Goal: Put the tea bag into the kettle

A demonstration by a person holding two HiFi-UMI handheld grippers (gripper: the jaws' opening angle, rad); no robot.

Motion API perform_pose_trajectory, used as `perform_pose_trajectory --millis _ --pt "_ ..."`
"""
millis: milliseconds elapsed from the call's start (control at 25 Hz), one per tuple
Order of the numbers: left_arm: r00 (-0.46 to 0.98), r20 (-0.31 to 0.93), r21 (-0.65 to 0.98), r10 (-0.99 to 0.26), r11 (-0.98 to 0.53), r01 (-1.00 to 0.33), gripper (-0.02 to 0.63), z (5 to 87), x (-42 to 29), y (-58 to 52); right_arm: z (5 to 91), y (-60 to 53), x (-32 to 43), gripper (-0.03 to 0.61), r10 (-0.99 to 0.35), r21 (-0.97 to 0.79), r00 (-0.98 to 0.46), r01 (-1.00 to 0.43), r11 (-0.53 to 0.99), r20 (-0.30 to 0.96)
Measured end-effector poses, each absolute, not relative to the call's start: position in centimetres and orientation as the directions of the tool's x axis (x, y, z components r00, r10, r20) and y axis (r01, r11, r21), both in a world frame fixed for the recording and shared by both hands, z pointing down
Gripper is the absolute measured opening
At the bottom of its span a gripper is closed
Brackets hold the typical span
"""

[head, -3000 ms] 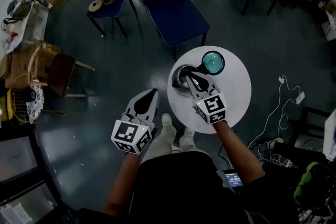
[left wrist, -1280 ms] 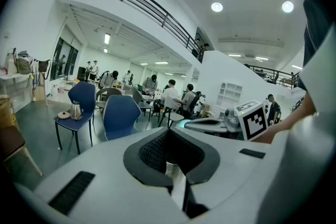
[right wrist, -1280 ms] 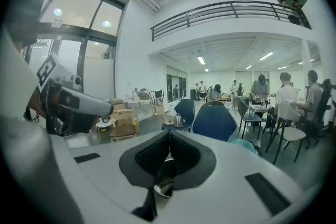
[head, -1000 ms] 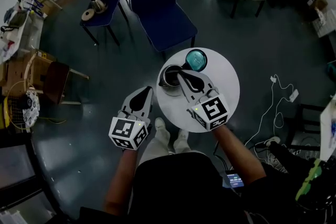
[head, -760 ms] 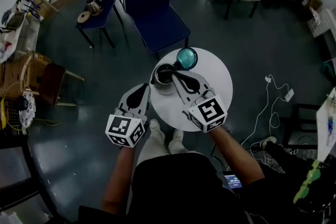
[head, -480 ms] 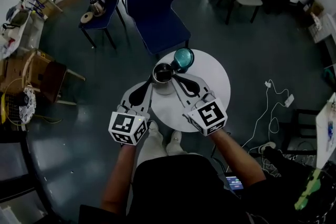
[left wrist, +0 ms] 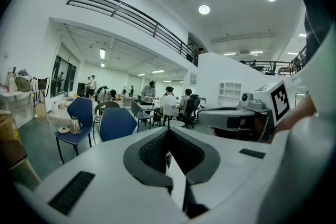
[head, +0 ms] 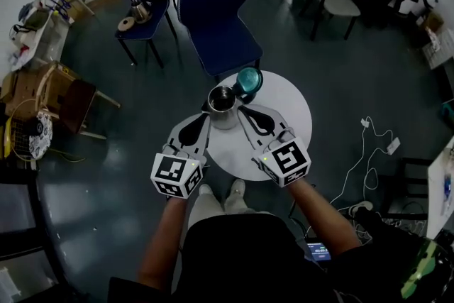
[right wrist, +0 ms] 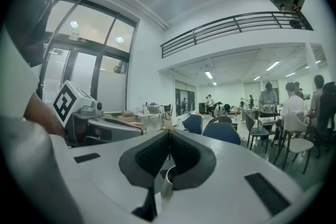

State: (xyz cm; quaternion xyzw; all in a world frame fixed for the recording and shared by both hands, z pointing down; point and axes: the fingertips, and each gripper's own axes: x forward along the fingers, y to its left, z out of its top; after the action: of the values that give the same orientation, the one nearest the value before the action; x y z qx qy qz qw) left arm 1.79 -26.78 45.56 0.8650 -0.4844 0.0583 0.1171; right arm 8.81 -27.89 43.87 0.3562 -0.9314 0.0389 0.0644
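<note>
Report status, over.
Left hand-held gripper shut; right hand-held gripper shut. Open steel kettle between them on round white table. Tea bag not visible. Nothing obstructing.

Item: one small round table point(head: 287, 113) with a plain matt white top, standing on a dark blue-grey floor point(head: 120, 181).

On the top, two pieces, both at the far left:
- Kettle point(head: 222, 108): bright metal, upright, mouth uncovered and dark inside, set close to the table's left rim.
- Lid point(head: 249, 80): round, teal, glassy, just beside the kettle on its far right, at the table's far edge. From here I cannot tell whether it lies flat or leans on the kettle.

On the floor nearby:
- Blue chair point(head: 216, 18): just beyond the table's far edge.
- White cable point(head: 379, 145): loose, to the table's right.
</note>
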Motion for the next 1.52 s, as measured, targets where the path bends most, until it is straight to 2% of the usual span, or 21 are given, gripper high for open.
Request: perform_pose_trajectory --millis 520,1520 --pt "0.561 0.179 0.143 -0.808 -0.543 -0.828 0.015 43.6 1.9 -25.6 41.9 -26.6 8.1 0.020 -0.684 -0.034 -0.722 -0.690 0.723 0.107" --pt "0.619 0.116 0.107 -0.777 -0.610 -0.785 0.015 39.3 -4.7 -13.6 37.2 -15.8 2.2 0.020 -0.755 0.009 -0.654 -0.755 0.655 0.049"
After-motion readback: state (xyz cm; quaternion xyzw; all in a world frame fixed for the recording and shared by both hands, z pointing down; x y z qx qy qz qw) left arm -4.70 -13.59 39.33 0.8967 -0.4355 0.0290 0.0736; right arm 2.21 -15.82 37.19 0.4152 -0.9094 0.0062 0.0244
